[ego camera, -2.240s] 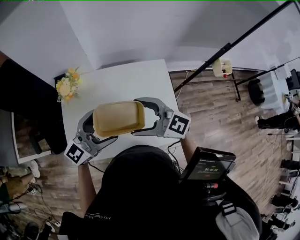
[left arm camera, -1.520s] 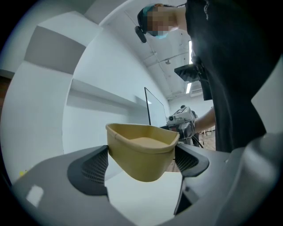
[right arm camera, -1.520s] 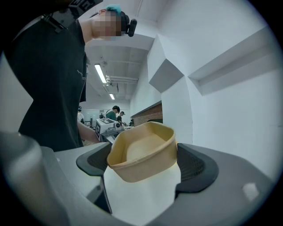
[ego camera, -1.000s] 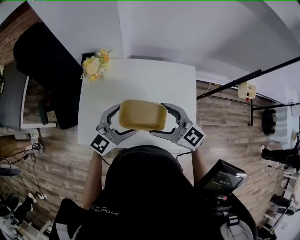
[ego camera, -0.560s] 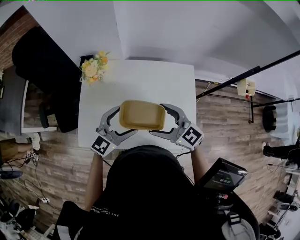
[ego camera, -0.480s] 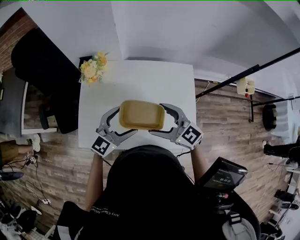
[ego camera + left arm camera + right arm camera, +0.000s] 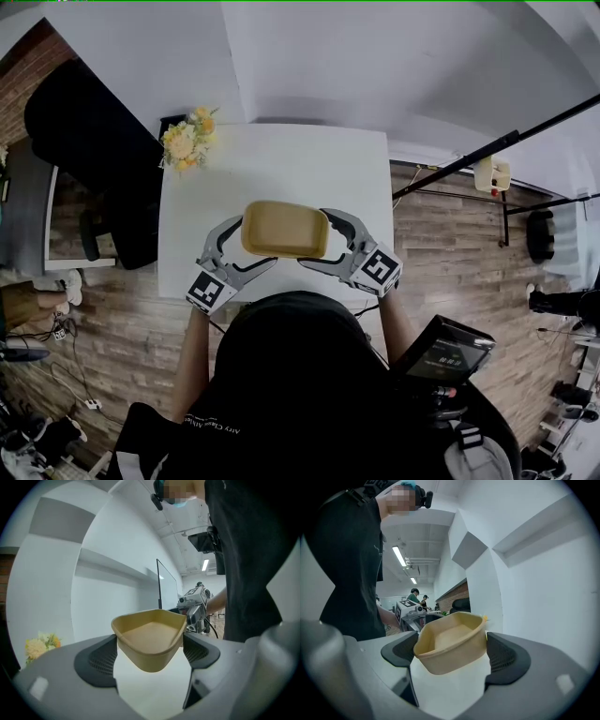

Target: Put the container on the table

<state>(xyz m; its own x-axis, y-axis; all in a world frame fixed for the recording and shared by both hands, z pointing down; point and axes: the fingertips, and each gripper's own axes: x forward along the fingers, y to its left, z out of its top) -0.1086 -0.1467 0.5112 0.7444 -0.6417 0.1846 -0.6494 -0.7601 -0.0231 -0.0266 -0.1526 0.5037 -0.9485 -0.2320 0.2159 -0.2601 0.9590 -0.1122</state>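
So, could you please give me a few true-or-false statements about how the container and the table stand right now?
1. The tan container is empty. True.
2. It is held over the white table. True.
3. Only the right claw grips it. False: the left claw clamps the other end too, and its jaws have just been closing slightly on it.
4. The yellow flowers stand at the table's near right corner. False: in the head view they are at its far left corner.
5. A lid covers the container. False: it is open-topped, with its bare inside showing.
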